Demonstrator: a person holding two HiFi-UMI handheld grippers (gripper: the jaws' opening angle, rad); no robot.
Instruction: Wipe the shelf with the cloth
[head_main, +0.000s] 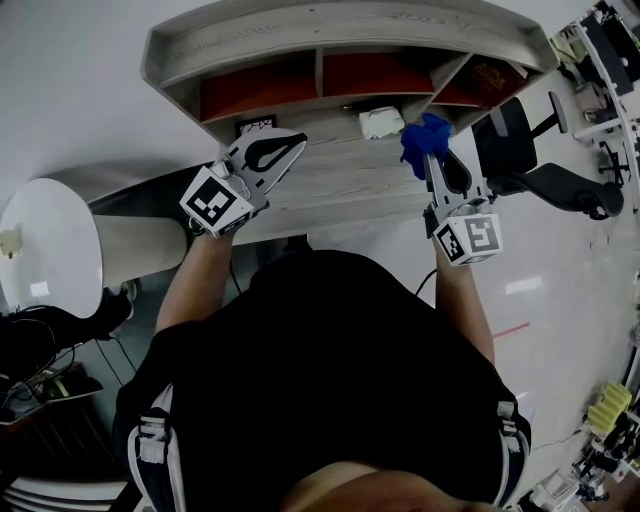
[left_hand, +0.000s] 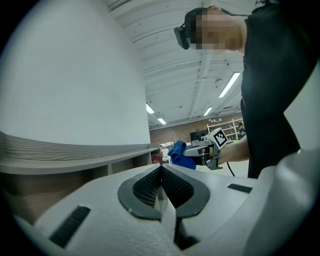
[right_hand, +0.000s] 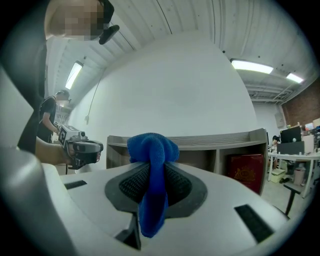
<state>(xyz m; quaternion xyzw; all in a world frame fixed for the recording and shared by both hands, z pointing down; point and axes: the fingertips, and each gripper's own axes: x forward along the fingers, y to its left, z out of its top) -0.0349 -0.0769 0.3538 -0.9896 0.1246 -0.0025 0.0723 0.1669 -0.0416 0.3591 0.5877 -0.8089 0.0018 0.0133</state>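
Observation:
A pale wooden shelf unit (head_main: 340, 25) with open cubbies stands against the white wall, over a wooden desk surface (head_main: 340, 180). My right gripper (head_main: 432, 150) is shut on a blue cloth (head_main: 424, 140), bunched at its tips above the desk's right part. From the right gripper view the blue cloth (right_hand: 151, 175) hangs down between the jaws, with the shelf (right_hand: 200, 145) ahead. My left gripper (head_main: 285, 148) is shut and holds nothing, over the desk's left part. The left gripper view shows the shelf's edge (left_hand: 75, 152), the right gripper (left_hand: 202, 150) and the cloth (left_hand: 179, 152).
A white box-like object (head_main: 381, 122) sits on the desk just under the shelf. A dark red book (right_hand: 246, 172) stands in the right cubby. A black office chair (head_main: 540, 165) is at the right, a white round table (head_main: 50, 245) at the left.

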